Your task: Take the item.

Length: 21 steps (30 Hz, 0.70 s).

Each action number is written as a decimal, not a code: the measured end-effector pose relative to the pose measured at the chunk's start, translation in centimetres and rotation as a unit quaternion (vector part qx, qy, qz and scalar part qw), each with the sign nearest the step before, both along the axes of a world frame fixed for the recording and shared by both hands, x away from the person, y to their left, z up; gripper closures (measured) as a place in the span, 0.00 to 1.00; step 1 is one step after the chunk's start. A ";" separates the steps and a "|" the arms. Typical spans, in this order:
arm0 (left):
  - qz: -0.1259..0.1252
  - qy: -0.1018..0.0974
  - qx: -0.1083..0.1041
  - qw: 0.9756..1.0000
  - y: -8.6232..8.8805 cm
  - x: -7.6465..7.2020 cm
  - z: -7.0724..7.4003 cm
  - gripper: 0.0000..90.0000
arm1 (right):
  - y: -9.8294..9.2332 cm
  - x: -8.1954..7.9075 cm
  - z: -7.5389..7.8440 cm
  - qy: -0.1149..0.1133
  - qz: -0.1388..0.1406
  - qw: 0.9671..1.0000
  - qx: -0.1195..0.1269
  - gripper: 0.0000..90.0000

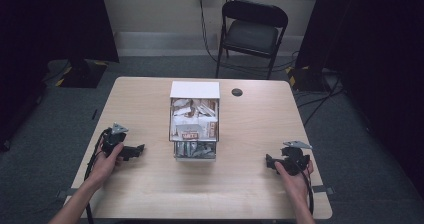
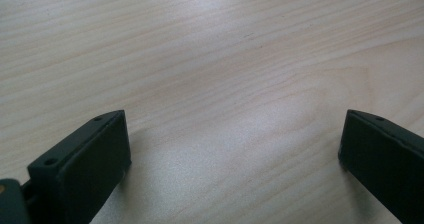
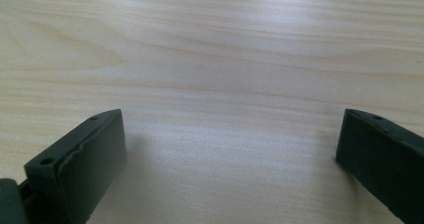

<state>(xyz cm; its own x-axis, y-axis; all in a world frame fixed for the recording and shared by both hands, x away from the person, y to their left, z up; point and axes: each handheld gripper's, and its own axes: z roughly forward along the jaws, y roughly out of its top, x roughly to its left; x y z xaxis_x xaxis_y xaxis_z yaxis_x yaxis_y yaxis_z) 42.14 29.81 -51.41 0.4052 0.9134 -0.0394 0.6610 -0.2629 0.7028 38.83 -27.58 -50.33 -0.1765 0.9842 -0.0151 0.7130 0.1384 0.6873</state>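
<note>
Left tool [image 1: 131, 150] rests on table [image 1: 250, 194], jaws spread wide, nothing between them; own view [image 2: 235, 149] shows bare pale wood in gap. Right tool [image 1: 272, 163] likewise on table, jaws wide apart and empty, wood grain between them [image 3: 230, 149]. Person's hand grips each tool from near edge. White box [image 1: 195, 119] packed with packets sits at table centre, between tools, well apart from both. Small dark disc [image 1: 237, 92] beyond box. Black folding chair [image 1: 252, 34] behind table.

black left tongs [image 1: 136, 150], grey three-cornered plate, trailing black cable, black right tongs [image 1: 270, 162]
</note>
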 end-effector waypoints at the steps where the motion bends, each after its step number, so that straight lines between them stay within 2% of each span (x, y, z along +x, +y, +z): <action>1: 0.000 0.000 0.000 1.000 0.0 0.0 0.0 0.00 | 0.1 -0.1 0.0 0.000 -0.007 1.000 0.000 0.00; 8: 0.000 0.000 0.000 1.000 0.0 0.0 0.0 0.00 | 0.1 -0.1 0.0 0.001 -0.010 1.000 -0.001 0.00; 11: -0.001 0.000 0.001 1.000 0.0 0.0 0.0 0.00 | 0.1 -0.2 0.2 0.000 -0.006 1.000 0.000 0.05; 12: 0.000 0.000 0.000 1.000 0.0 0.0 0.0 0.00 | 0.0 -0.3 0.3 -0.002 -0.004 1.000 0.002 0.11; 14: 0.000 0.000 0.000 1.000 0.0 0.0 0.0 0.00 | 0.0 -0.3 0.4 -0.006 -0.007 1.000 0.004 0.14; 21: 0.000 0.000 0.000 1.000 0.0 0.0 0.0 0.00 | 0.2 -0.5 0.6 -0.007 0.002 1.000 -0.002 0.19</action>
<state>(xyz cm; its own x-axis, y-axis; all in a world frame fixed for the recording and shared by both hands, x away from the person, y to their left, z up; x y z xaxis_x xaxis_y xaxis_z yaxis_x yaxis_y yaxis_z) 42.14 29.80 -51.41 0.4052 0.9134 -0.0394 0.6610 -0.2629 0.7028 38.29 -27.34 -49.73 -0.1810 0.9833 -0.0211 0.7023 0.1442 0.6971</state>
